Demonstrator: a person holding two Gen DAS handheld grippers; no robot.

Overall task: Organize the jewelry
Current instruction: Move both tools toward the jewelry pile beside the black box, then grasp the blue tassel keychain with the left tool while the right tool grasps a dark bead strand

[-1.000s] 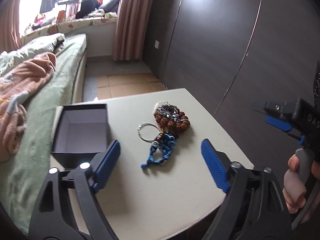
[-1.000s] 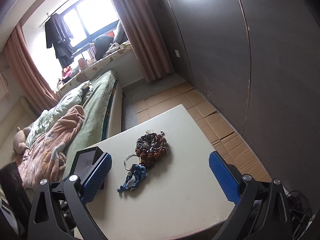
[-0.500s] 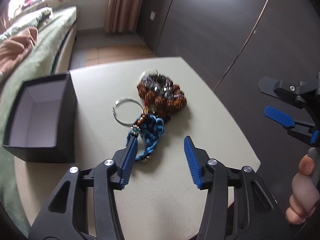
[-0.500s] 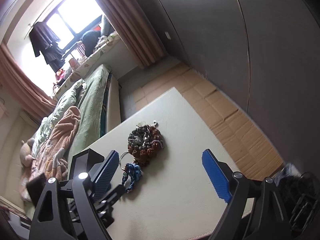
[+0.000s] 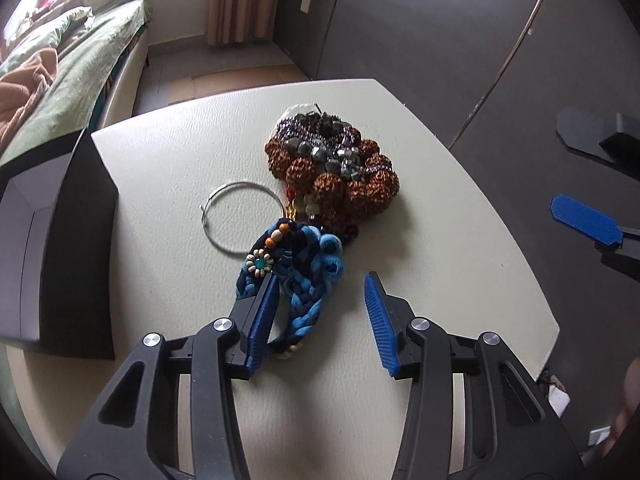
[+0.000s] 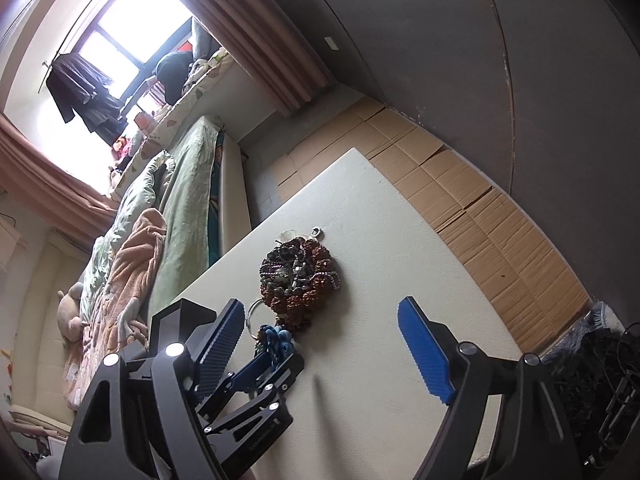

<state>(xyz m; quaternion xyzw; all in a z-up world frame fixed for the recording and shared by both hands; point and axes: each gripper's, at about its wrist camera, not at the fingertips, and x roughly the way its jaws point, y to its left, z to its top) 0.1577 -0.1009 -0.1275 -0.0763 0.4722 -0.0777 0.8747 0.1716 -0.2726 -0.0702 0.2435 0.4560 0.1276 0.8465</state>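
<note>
A heap of jewelry lies mid-table: a blue braided bracelet (image 5: pixel 308 276) with a beaded flower, a thin silver hoop (image 5: pixel 240 216), and brown and dark bead strands (image 5: pixel 336 164). My left gripper (image 5: pixel 320 312) is open, low over the table, its jaws on either side of the blue bracelet's near end. An open black box (image 5: pixel 76 248) with a white inside stands at the left. My right gripper (image 6: pixel 320 344) is open and held high to the right; from it I see the heap (image 6: pixel 298 276) and the left gripper (image 6: pixel 260 376).
The cream table (image 5: pixel 180 152) ends close on the right and front. A bed with green and pink covers (image 5: pixel 48 72) lies left. Dark wardrobe doors (image 5: pixel 440 20) stand behind. Tan floor tiles (image 6: pixel 460 184) lie beyond the table.
My left gripper has moved forward and down onto the blue bracelet and its jaws have narrowed. My right gripper has tilted and shifted to the right.
</note>
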